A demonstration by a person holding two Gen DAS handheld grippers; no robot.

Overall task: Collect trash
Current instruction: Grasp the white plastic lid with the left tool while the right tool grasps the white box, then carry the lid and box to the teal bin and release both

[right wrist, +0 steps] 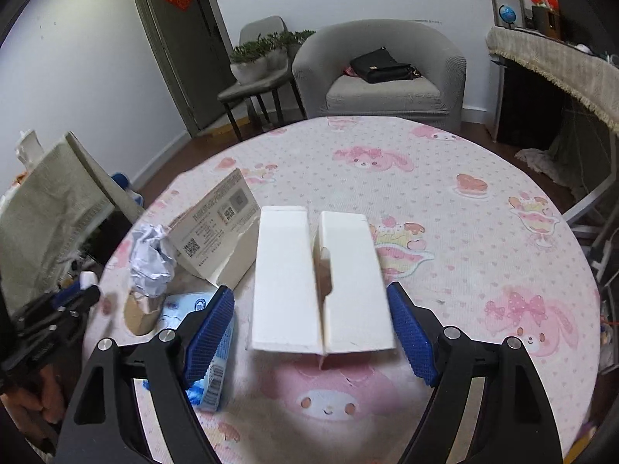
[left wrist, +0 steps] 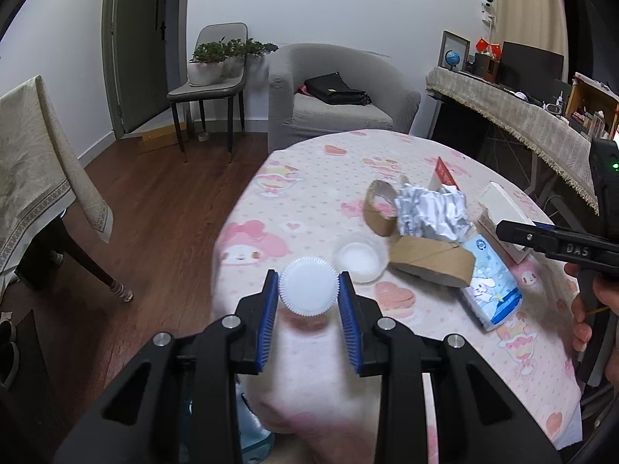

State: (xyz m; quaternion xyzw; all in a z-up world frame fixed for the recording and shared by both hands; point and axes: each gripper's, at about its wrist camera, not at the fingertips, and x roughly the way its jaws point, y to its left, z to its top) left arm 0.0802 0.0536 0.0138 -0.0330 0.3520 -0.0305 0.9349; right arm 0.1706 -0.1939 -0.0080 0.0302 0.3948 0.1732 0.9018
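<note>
While we hold the white fluted paper cup [left wrist: 308, 285] between the blue pads of the left gripper [left wrist: 308, 290], the pick on that side looks done: both pads touch its pleated rim and it sits above the table edge, off the cloth. A second, blurrier white cup [left wrist: 359, 261] remains on the pink tablecloth [left wrist: 309, 193] just behind it.

On the right, the right gripper [right wrist: 311, 324] is spread wide around the flattened white carton [right wrist: 321, 282]. Its right pad looks at or against the carton's edge; the left pad stands clear of it. We read this as closing in for a grasp, not yet gripped.

Rest of the trash pile sits to the left of the carton: crumpled paper ball [right wrist: 151, 255], printed box [right wrist: 216, 228], blue tissue pack [right wrist: 211, 348], cardboard tape roll [right wrist: 141, 315]. From the left wrist view the rolls [left wrist: 429, 257] and the paper ball are touching.

No bin visible in either view, so we can't tell where the drop-off is.

Next move, our call:
- Right: close squarely on the carton's long edges. It's thin and flat, may buckle or slip under the pads.
- Left: carry the cup lightly. It crushes easily.
</note>
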